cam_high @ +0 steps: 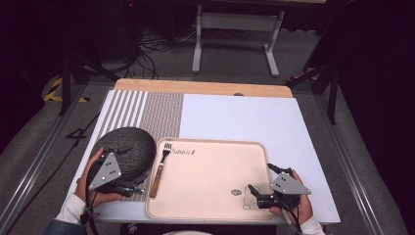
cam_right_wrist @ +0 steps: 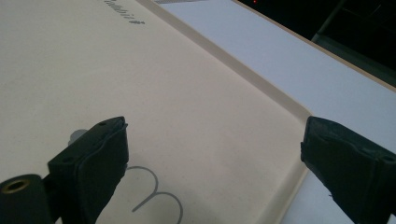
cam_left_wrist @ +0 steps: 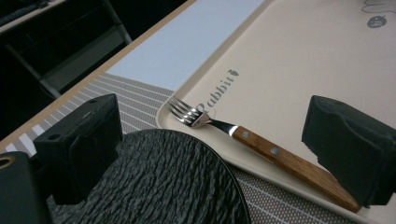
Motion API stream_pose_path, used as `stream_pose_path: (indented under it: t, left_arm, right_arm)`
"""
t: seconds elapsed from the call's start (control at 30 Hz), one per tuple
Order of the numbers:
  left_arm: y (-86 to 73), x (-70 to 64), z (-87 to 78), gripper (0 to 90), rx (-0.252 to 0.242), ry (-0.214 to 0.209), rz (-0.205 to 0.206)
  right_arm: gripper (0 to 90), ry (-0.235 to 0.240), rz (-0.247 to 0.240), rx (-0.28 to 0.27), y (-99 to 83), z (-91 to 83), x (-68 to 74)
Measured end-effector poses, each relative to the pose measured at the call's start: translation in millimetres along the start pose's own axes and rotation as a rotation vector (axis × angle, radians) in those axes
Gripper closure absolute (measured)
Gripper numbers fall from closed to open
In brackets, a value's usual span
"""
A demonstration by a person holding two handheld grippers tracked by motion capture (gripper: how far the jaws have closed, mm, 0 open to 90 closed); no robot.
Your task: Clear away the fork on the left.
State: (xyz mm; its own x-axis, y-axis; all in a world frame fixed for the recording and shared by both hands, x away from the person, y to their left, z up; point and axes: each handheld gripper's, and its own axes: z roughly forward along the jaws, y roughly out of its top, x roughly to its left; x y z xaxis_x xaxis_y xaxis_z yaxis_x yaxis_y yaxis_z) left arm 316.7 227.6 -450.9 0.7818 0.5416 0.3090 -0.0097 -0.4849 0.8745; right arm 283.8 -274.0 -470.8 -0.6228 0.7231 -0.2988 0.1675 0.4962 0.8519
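Both grippers, left (cam_high: pixel 128 186) and right (cam_high: pixel 255 195), are held wide and empty; the fork (cam_high: pixel 160 167), propped across the tray (cam_high: pixel 210 205) rim, could be knocked off; the plate (cam_high: pixel 128 147) could be jostled.

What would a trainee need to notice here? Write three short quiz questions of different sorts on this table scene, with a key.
1. True or false: the fork lies wholly inside the tray.
2. Multiple choice: the dark plate sits (A) on the tray, (B) on the placemat left of the tray, (C) on the bare white tabletop.
3. Short answer: how do the jaws of the left gripper and the right gripper stand?

Key
1. False: its tines and neck lie inside, and its wooden handle crosses the left rim.
2. B.
3. Both open, gripping nothing; the right one is over the tray's near right corner.
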Motion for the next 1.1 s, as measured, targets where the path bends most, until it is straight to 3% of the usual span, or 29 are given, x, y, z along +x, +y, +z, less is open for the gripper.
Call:
stream_pose_path:
  t: [0.13, 0.43, 1.1]
  left_arm:
    - [-4.6, 0.0, 0.6, 5.7, -0.006, -0.017, -0.02]
    - [-7.8, -1.9, 2.3, 5.4, -0.006, -0.039, -0.022]
    - [-4.5, -4.3, 5.3, 5.1, -0.001, -0.047, -0.001]
  right_arm:
    - [8.5, 0.0, -0.004, 0.001, 0.2, 0.5, 0.5]
    - [8.5, -0.007, -0.012, 0.004, 0.9, 0.1, 2.0]
    - [8.5, -0.006, -0.01, 0.005, 0.3, 0.7, 1.5]
